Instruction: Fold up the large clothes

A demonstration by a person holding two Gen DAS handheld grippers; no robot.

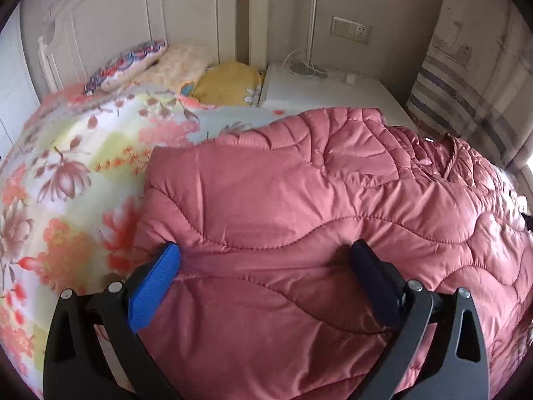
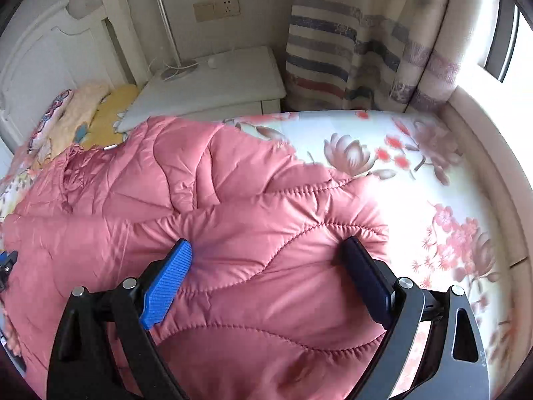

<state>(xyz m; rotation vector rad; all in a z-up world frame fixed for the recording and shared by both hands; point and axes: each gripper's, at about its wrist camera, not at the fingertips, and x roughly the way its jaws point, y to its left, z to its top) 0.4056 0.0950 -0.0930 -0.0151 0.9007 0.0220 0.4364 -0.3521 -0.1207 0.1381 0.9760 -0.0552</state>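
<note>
Left gripper (image 1: 265, 255) and right gripper (image 2: 268, 253), jaws spread wide, sit over a puffy pink quilted coat (image 1: 299, 200) on the floral sheet (image 1: 66, 153). Only the right view shows the window (image 2: 499, 33).

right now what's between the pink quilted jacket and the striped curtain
In the right wrist view, only the flowered bedsheet lies between the pink quilted jacket and the striped curtain; nothing else sits on that stretch.

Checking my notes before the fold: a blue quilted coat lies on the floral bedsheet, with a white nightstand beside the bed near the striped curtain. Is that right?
One thing is off: the coat is pink, not blue; both wrist views show it. The rest holds: it lies on the floral bedsheet, with the white nightstand beside the bed near the striped curtain.
</note>
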